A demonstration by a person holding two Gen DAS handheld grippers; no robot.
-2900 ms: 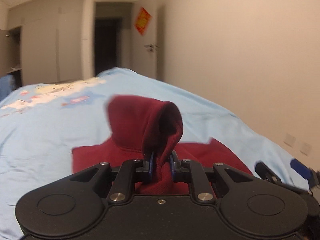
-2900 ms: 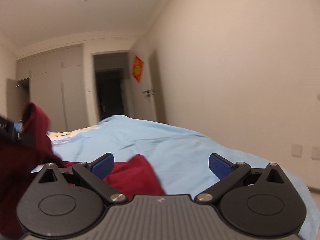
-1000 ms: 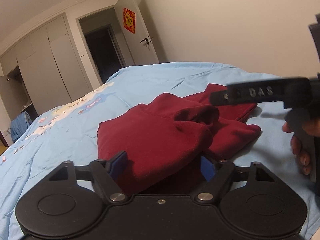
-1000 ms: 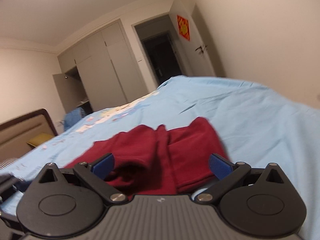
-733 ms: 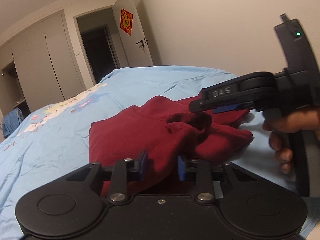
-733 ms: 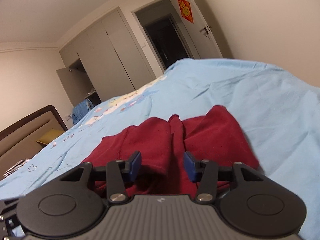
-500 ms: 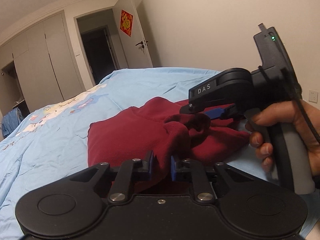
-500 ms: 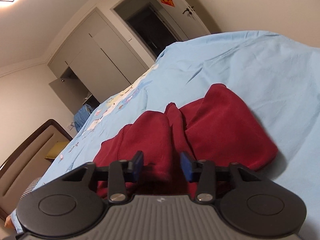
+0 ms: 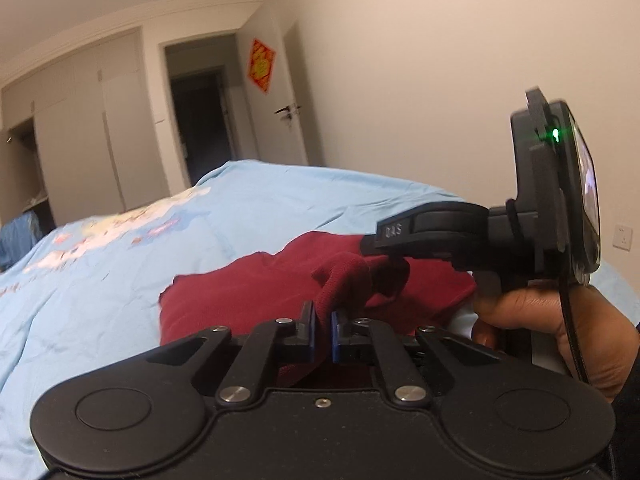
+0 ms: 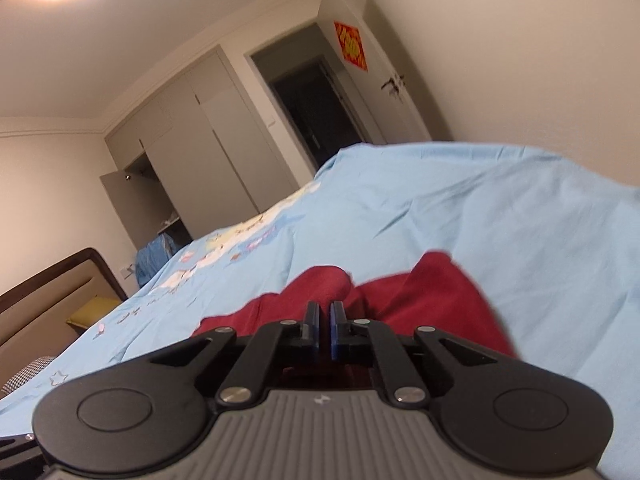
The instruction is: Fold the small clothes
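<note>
A dark red small garment [image 9: 248, 292] lies bunched on the light blue bed sheet [image 9: 120, 272]. My left gripper [image 9: 323, 328] is shut on a raised fold at the garment's near edge; the cloth stands up between its blue pads. My right gripper [image 9: 394, 258], held by a hand [image 9: 552, 320], reaches in from the right and its tip sits in the same bunched cloth. In the right wrist view the right gripper [image 10: 324, 330] is shut, its pads nearly touching, on the near edge of the red garment [image 10: 432, 300]. What the pads pinch is hidden there.
The blue sheet [image 10: 500, 216] spreads wide around the garment, with a cartoon print toward the far side. A brown headboard [image 10: 48, 300] is at left, wardrobe doors [image 9: 80, 140] and a dark doorway [image 9: 200, 128] beyond, and a plain wall with a socket [image 9: 622, 236] at right.
Both grippers stood open over the garment a second ago and have shut on its near edge. The pinched fold now stands higher, and the right gripper has come closer to the left one.
</note>
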